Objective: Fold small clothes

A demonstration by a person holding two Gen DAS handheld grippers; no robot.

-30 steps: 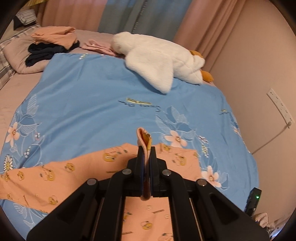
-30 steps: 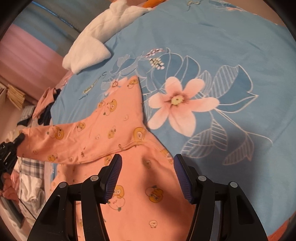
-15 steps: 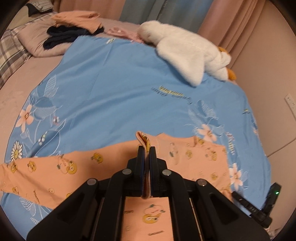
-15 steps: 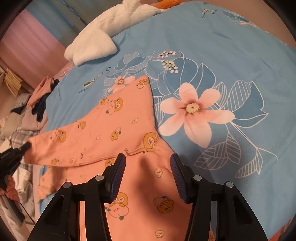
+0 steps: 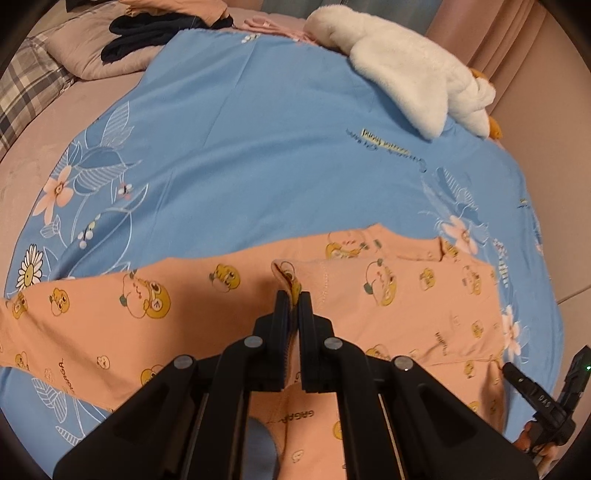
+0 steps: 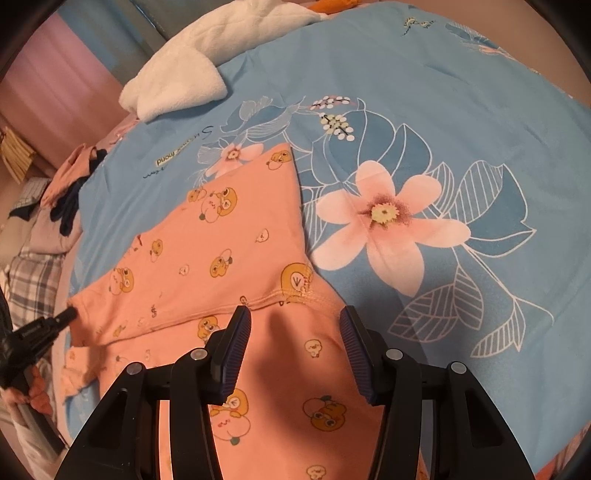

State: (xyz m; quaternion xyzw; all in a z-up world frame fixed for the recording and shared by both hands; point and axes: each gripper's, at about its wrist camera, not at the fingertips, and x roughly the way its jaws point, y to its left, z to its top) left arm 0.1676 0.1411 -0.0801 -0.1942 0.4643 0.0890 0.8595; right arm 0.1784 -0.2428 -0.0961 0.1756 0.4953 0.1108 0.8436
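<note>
- Left wrist view: the left gripper (image 5: pixel 294 299) is clenched on a pinched fold of the orange garment (image 5: pixel 424 306); a small loop of the cloth sticks up between its closed jaws.
- The orange garment, printed with yellow cartoon figures, lies spread on the blue floral sheet (image 5: pixel 258 140), with one sleeve (image 5: pixel 74 317) stretching off to the left edge of the view.
- At the far end of the sheet lies a white plush toy (image 5: pixel 410 70); beside it, at top left, dark clothes (image 5: pixel 147 35) sit on a pink pillow (image 5: pixel 85 55).
- At the lower right edge the tip of the right gripper (image 5: pixel 524 380) shows next to the garment's edge.
- Right wrist view: the right gripper (image 6: pixel 295 325) is released, its jaws standing apart above the garment (image 6: pixel 229 236), with cloth below the gap but no pad pressing on it. Those jaws have just been closing a little.
- A folded part of the garment with a stitched hem (image 6: pixel 280 295) lies just ahead of the blue ribbed pads (image 6: pixel 232 354).
- A large pink flower (image 6: pixel 388 218) printed on the sheet is just right of the garment.
- The left gripper's tip (image 6: pixel 55 321) meets the garment's left corner.
</note>
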